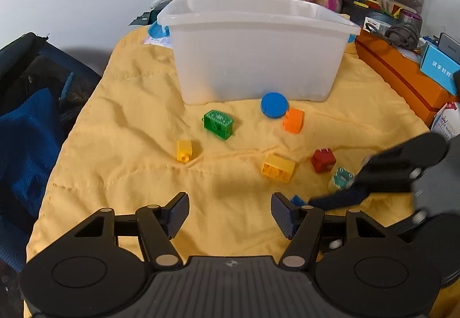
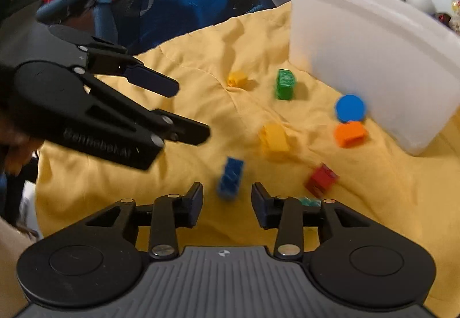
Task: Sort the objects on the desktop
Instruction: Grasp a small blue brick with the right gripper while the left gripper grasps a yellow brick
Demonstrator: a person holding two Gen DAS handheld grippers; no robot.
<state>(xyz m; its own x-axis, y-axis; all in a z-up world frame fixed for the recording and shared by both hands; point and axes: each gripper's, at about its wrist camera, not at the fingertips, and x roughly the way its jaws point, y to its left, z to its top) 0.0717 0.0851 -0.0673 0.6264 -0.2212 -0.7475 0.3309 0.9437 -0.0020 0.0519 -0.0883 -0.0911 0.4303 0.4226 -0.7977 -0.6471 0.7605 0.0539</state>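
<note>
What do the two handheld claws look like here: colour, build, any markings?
Both look alike. The left claw and right claw are matte black, with flat ribbed dark blue pads on black linkage arms with silver pivot pins. Each has a grey ridged centre plate bearing a small round emblem, flanked by round black housings. Pale lettering runs along the left claw's side in the right wrist view. No cables or sleeves show.

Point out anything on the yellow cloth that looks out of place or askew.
Nothing looks damaged or spilled. The toy bricks lie scattered and tipped at odd angles on the rumpled yellow cloth instead of in the white bin: the green brick sits skewed, and the blue brick lies loose before the open right claw.
</note>
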